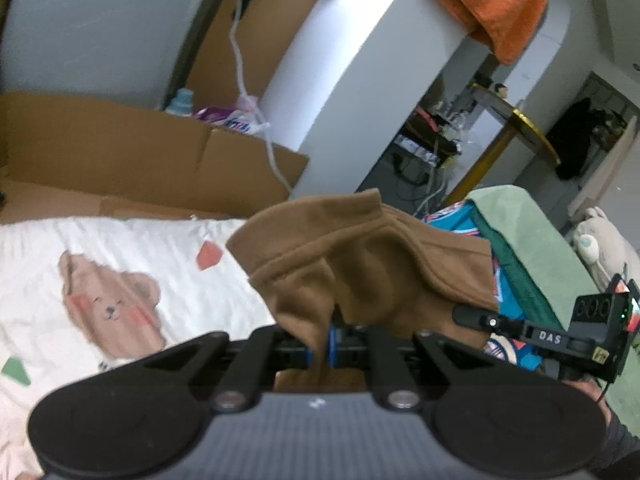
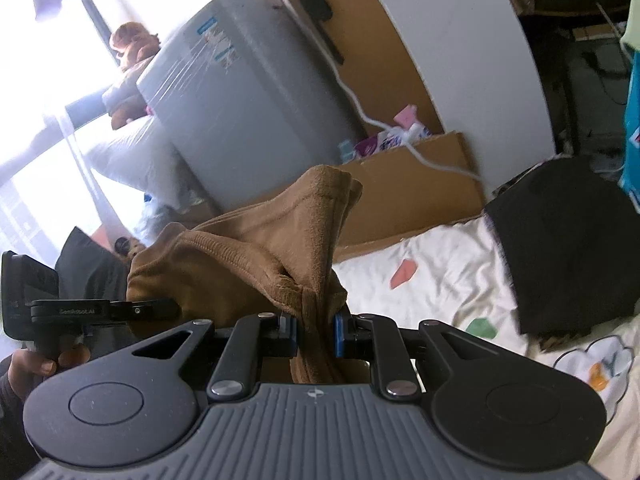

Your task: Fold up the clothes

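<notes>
Clearly both grippers, left (image 1: 326,344) and right (image 2: 316,332), are clamped on the brown garment (image 1: 360,264), bunched mid-frame above the sheet (image 1: 120,248). Each bite looks thin; a tug could slip the cloth free. Only the right view shows a black cloth (image 2: 568,240) at right.

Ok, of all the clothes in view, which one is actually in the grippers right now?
The brown garment: the left gripper and right gripper both pinch it, holding it up. The black garment and the blue printed one just lie on the bed.
</notes>
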### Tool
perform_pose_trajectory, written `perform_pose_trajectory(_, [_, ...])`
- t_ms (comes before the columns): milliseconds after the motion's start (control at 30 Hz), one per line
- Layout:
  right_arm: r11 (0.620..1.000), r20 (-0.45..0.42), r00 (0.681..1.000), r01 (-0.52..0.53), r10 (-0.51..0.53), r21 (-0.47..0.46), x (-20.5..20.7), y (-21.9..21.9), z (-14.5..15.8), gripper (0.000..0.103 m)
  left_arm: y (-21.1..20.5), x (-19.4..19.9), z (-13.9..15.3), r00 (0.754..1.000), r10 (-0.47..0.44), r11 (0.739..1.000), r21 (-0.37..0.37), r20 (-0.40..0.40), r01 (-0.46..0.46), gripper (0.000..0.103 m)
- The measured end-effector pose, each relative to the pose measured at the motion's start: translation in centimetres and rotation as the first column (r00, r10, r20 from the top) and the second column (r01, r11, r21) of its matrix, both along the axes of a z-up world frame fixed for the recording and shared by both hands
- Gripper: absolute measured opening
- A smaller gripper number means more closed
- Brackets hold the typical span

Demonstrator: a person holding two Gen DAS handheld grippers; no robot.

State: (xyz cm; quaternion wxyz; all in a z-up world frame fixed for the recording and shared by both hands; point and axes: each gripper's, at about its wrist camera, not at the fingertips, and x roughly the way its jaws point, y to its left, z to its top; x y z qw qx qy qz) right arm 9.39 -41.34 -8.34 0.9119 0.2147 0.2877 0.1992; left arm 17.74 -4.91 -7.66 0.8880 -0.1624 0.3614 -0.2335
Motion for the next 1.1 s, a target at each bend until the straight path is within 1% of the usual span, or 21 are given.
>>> perform_pose_trajectory(200, [0.998,0.026,0.998,0.061,-0.061,-0.006,0.6,-2.1,0.8,0.016,-2.4,1.5,1.1,0.999,-0.03,1.0,0.0,0.035,0.03,0.008])
perform_pose_trajectory(400, [0.991,0.048,0.99,0.134,-0.134,-0.008,1.0,-4.4,1.4,0.016,-5.2,3.2,1.9,0.998,-0.047,0.999,0.022,0.048,0.046,0.008])
perform_pose_trajectory(567, [0.982,0.06,0.982,0.184,-0.182,-0.031,1.4,-6.4,2.0,0.016,-7.6,4.9,2.0,0.996,-0.071,0.997,0.039,0.062,0.069,0.008])
perform_pose_trajectory(667, [0.977,0.071,0.976,0.21,-0.207,-0.042,1.8,-7.8,2.4,0.016,-8.7,5.9,1.6,0.996,-0.062,0.998,0.017,0.06,0.061,0.008])
perform_pose_trajectory(867, [0.965,0.092,0.965,0.254,-0.248,-0.068,2.4,-10.5,3.1,0.016,-11.8,7.4,1.1,0.996,-0.071,0.997,0.009,0.055,0.07,0.007])
perform_pose_trajectory(1000, [0.955,0.076,0.956,0.288,-0.283,-0.068,2.6,-12.8,3.2,0.016,-14.0,8.1,1.3,0.994,-0.094,0.996,0.002,0.064,0.094,0.007])
perform_pose_trajectory(1100, [0.946,0.071,0.949,0.311,-0.306,-0.087,2.7,-14.3,3.9,0.016,-15.8,8.8,1.7,0.991,-0.113,0.993,-0.012,0.068,0.114,0.007])
